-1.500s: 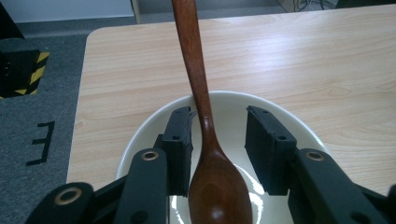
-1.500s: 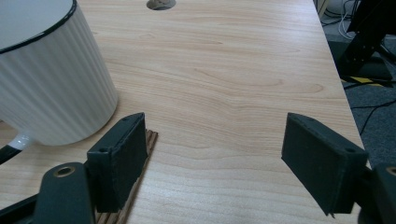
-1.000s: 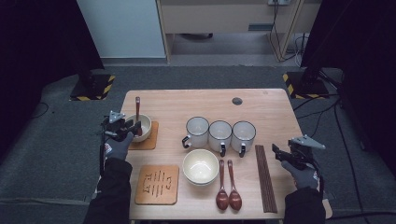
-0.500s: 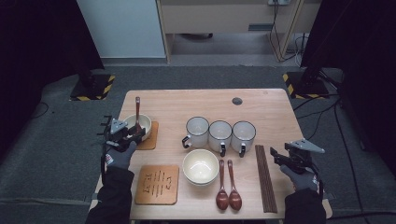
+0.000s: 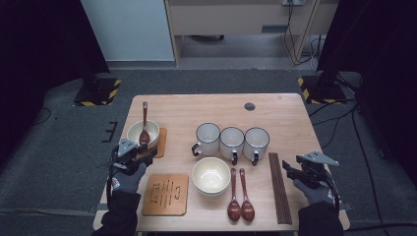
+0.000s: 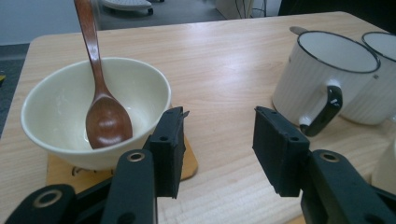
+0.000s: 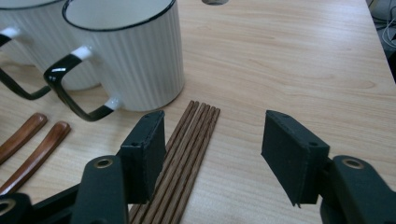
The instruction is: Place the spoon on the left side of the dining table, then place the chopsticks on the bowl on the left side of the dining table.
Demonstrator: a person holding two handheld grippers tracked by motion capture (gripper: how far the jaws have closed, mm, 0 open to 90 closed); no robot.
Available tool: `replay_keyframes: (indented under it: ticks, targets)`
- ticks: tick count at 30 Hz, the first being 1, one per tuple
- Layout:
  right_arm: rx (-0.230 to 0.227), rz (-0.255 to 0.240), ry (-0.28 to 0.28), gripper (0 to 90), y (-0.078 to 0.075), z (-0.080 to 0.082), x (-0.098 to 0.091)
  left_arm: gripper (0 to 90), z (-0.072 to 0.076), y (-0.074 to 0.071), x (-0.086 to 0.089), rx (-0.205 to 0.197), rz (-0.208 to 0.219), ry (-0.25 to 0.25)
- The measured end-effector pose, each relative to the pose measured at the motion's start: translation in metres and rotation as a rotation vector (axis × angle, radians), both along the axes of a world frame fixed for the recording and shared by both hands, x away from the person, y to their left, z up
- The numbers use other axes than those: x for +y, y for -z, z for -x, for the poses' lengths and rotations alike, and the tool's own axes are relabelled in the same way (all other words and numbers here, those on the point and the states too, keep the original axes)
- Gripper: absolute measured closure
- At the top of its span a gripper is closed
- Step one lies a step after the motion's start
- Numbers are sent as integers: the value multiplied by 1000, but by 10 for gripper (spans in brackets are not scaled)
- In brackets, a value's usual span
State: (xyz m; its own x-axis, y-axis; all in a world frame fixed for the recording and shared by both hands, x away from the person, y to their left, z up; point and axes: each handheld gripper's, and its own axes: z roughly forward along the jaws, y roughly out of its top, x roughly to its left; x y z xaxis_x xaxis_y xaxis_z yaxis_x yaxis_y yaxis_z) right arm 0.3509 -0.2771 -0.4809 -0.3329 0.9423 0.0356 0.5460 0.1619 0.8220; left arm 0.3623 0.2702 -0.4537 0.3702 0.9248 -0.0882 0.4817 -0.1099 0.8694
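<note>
Hand-held gripper (image 5: 147,151) w/ jaws apart, wood table (image 5: 285,118), grey carpet (image 5: 59,147), dark room

Recording studio or lab set, not home. Light wooden table (image 5: 295,123) stands alone on grey carpet (image 5: 64,162); black curtains (image 5: 39,44) at both sides; stand bases with yellow-black hazard tape (image 5: 96,92) beyond table's far corners; loose cables (image 5: 339,110) on floor; pale cabinet (image 5: 231,17) behind.
</note>
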Motion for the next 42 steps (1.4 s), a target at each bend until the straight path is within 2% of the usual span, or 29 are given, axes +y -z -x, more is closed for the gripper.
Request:
replay_keyframes:
  ticks: [5,12,14,18,20,23,28,34,36,42]
  targets:
    - [15,4,-3,412,2,2,0,506,9,5,-3,-5,-5,15]
    - [46,19,-17,426,8,8,3,491,17,20,-5,27,-33,34]
    - [56,27,-25,431,10,10,4,487,18,24,-5,37,-27,36]
    - [83,49,-29,442,15,12,6,467,21,29,-1,49,-21,25]
    - [98,56,-32,450,17,13,6,457,23,33,1,61,-31,18]
    - [104,63,-37,463,19,14,6,447,25,38,4,77,-31,14]
    - [134,84,-52,485,25,15,9,419,23,44,8,91,-38,0]
    - [148,95,-64,534,27,15,12,406,21,52,15,111,-48,-20]
    - [152,100,-65,549,28,15,13,401,19,55,18,130,-53,-27]
    - [157,102,-75,578,28,15,13,389,17,61,26,163,-85,-51]
